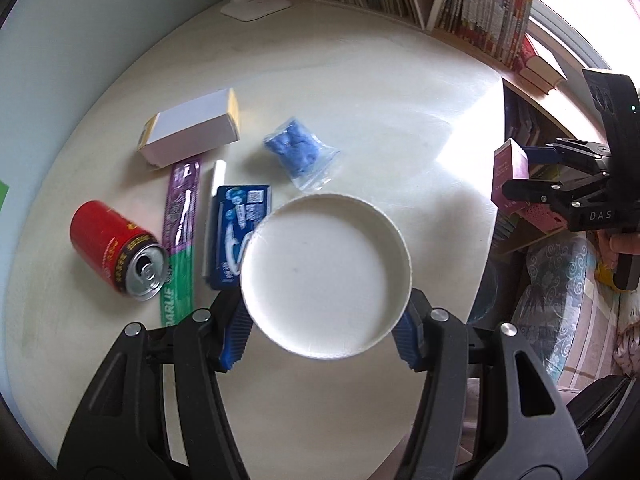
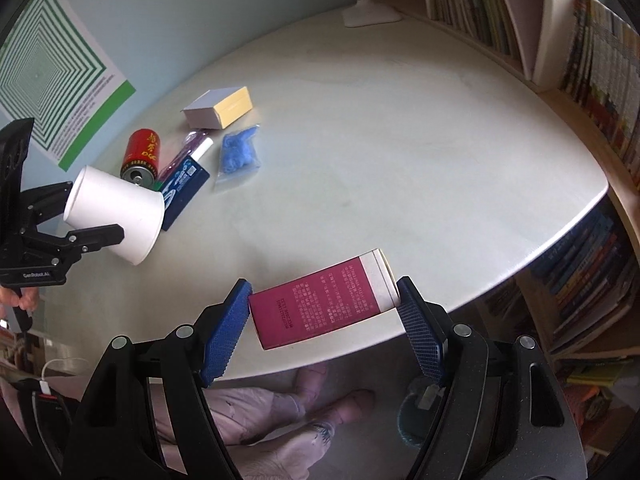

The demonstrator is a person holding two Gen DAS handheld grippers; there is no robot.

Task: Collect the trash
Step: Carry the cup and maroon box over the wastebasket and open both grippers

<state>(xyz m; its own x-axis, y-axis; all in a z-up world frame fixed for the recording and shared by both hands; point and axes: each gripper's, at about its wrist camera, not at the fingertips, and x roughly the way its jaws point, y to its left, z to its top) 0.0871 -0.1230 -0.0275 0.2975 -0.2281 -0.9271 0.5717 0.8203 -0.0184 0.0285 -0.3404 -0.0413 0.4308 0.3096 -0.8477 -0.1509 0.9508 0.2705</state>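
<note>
My left gripper (image 1: 320, 334) is shut on a white paper cup (image 1: 326, 276) and holds it above the table, mouth toward the camera; the cup also shows in the right wrist view (image 2: 120, 216). My right gripper (image 2: 324, 320) is shut on a magenta carton (image 2: 324, 304) at the table's near edge; the carton also shows in the left wrist view (image 1: 510, 178). On the table lie a red can (image 1: 116, 250), a white and yellow box (image 1: 192, 128), a purple-green toothpaste box (image 1: 180, 236), a dark blue packet (image 1: 236, 232) and a bag of blue gloves (image 1: 302, 152).
The round white table (image 2: 400, 152) has its edge near my right gripper. Bookshelves (image 2: 592, 80) stand behind and to the right. A white lamp base (image 1: 256, 6) sits at the far edge. A person's feet (image 2: 312, 404) are under the table.
</note>
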